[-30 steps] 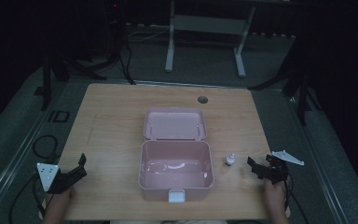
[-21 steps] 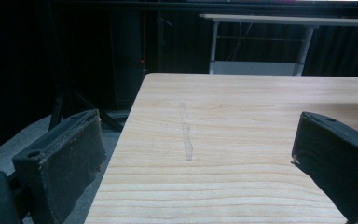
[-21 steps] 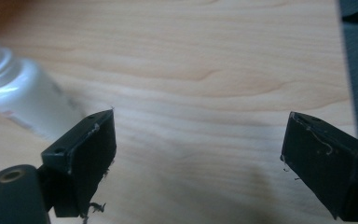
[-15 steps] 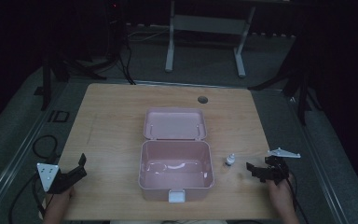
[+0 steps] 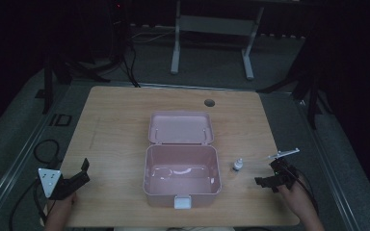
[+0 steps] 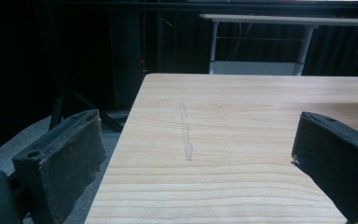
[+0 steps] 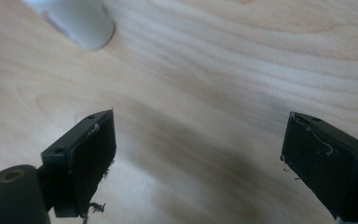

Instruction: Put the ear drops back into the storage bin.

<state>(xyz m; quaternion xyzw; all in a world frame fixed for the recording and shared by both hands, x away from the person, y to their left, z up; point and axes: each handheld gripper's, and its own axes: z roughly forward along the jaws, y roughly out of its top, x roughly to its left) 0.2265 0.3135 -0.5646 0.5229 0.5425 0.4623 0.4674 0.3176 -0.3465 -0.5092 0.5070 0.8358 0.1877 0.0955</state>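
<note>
Right claw [image 5: 265, 183] gaping near small bottle [image 5: 238, 165], open pink box [image 5: 182, 169] beside

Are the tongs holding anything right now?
No. Both tongs, left and right, are open with only table between their jaws; the little bottle sits untouched.

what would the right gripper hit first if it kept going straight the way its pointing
Probably the small white bottle. In the high view the right gripper points left across the table toward it, jaws open. In the right gripper view the bottle sits ahead but off to the upper left, so it might slip past and reach the pink box.
</note>
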